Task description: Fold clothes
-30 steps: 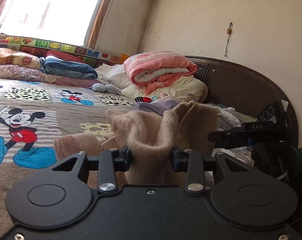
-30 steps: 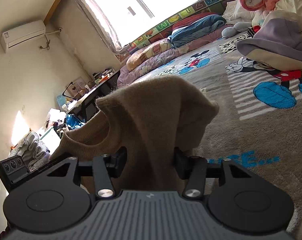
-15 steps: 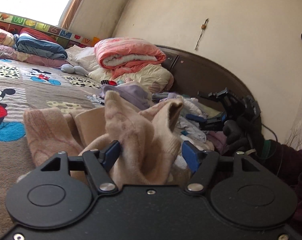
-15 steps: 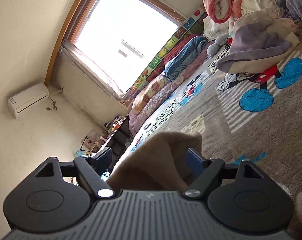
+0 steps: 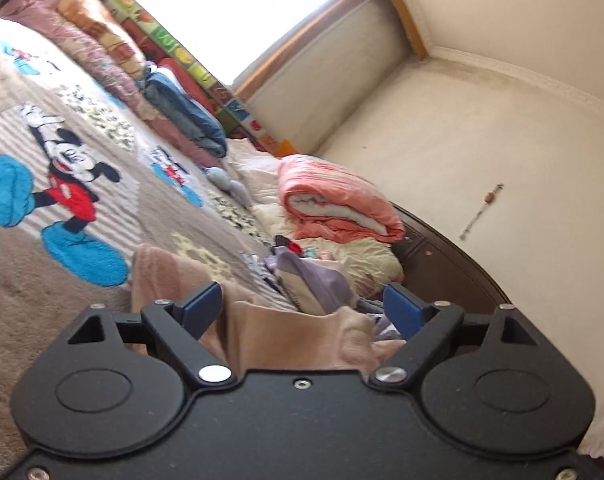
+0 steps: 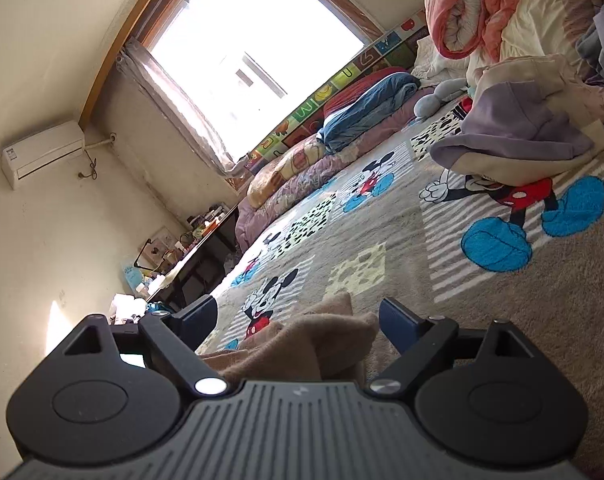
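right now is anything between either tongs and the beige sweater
Nothing visible. Both tongs stand open with the beige sweater lying directly between their fingers: left tongs, right tongs. The purple clothes pile sits farther off on the bedspread.

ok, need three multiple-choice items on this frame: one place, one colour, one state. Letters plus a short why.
1. Where does the tan sweater lie in the right wrist view?
A. between the right gripper's jaws, on the blanket
B. on the desk
C. on the pink quilt

2. What colour are Mickey's shoes on the blanket?
A. yellow
B. blue
C. green

3. How do the left gripper's jaws stand?
A. shut on the sweater
B. spread, with clear gaps to the sweater
C. out of view

Answers:
1 A, the cloth sits between the fingers on the bed cover.
2 B, big blue shoes.
3 B, both pads stand off the cloth.
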A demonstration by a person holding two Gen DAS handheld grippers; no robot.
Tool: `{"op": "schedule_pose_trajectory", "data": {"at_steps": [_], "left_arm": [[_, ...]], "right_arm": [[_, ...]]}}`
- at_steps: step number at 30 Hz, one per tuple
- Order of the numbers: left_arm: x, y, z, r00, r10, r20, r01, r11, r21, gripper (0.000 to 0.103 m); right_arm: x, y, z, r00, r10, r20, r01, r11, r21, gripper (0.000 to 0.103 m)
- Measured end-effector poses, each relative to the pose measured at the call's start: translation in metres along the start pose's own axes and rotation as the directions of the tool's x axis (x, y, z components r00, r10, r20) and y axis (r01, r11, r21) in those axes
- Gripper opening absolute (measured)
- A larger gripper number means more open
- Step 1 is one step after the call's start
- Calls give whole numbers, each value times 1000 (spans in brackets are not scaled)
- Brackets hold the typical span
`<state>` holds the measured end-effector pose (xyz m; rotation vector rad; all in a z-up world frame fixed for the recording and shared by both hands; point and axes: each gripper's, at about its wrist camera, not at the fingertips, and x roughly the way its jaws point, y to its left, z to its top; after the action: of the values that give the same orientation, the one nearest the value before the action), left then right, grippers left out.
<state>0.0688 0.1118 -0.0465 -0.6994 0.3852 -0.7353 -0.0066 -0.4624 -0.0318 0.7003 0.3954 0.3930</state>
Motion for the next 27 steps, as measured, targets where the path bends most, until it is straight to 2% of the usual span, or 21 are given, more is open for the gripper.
{"op": "schedule_pose_trajectory", "data": {"at_steps": [3,8,12,15,19,23,27], "left_arm": [[9,14,2,994,111,-8,-111,992,-59,88],[21,28,3,984,175,-20,-176,978,-111,88],[40,35,6,973,223,-54,-227,971,-77,88],[56,45,8,958,274,-84,-278,959,-47,88],[72,69,9,936,329,-126,-339,938,-71,88],[88,79,6,922,332,-198,-347,937,-45,88],[106,81,2,912,324,-252,-330,944,20,86]], "right_arm": [[17,-4,19,999,5,-48,-8,999,-43,90],[68,-12,48,979,2,-202,-30,991,-132,90],[116,-29,57,949,-9,-315,-37,990,-140,90],[152,-41,52,927,-14,-374,-38,991,-130,90],[195,-50,39,897,11,-441,-68,991,-112,90],[229,-53,21,870,45,-491,-109,989,-102,90],[257,-64,7,844,112,-524,-155,987,-39,90]]}}
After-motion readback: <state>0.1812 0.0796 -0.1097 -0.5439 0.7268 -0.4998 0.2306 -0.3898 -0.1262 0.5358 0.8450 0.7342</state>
